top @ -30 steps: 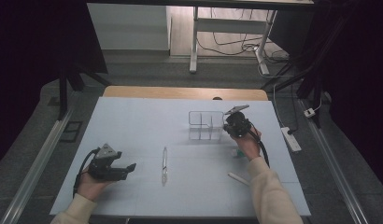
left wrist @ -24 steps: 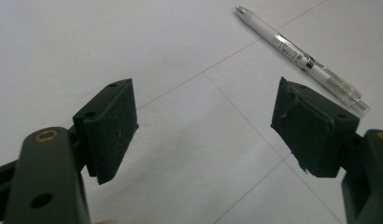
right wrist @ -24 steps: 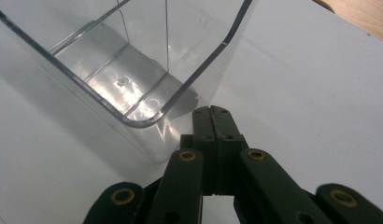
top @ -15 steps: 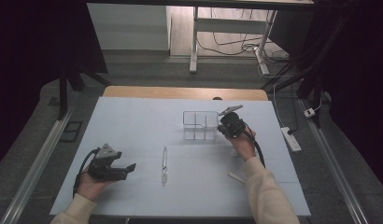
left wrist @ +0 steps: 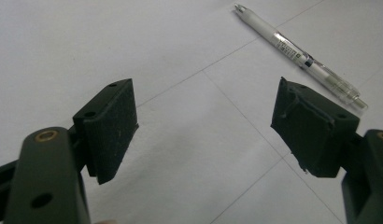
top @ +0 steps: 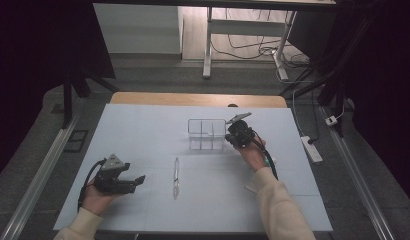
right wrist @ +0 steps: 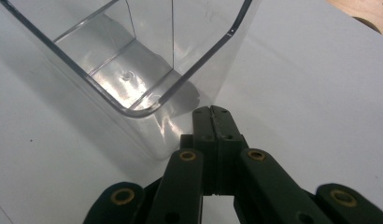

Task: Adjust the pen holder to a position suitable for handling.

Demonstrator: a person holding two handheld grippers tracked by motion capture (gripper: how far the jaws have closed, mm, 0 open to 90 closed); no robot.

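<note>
Clear plastic is what the right hand-held gripper (top: 232,135) is touching: a see-through box (top: 207,134) with little walls inside, sitting near the far middle of the pale counter (top: 143,125). In the right gripper view its jaws are pressed together with nothing between them, and their tips are sitting right against the box's rounded corner (right wrist: 147,105). So it looks like it is nudging the box, not holding it. The box is lying just to the left of that gripper, and I am seeing no things inside it.

White and clear, a pen (top: 176,177) is lying alone on the counter, between the two hands. Its long way is running from the near side to the far side. The left hand-held gripper (top: 136,180) is resting low at the near left, with its jaws spread wide and holding nothing. The pen (left wrist: 299,57) is lying to that gripper's right, near it and a bit ahead. I think the left hand is the closer one to the pen.

I am counting one box, one pen and two grippers.
</note>
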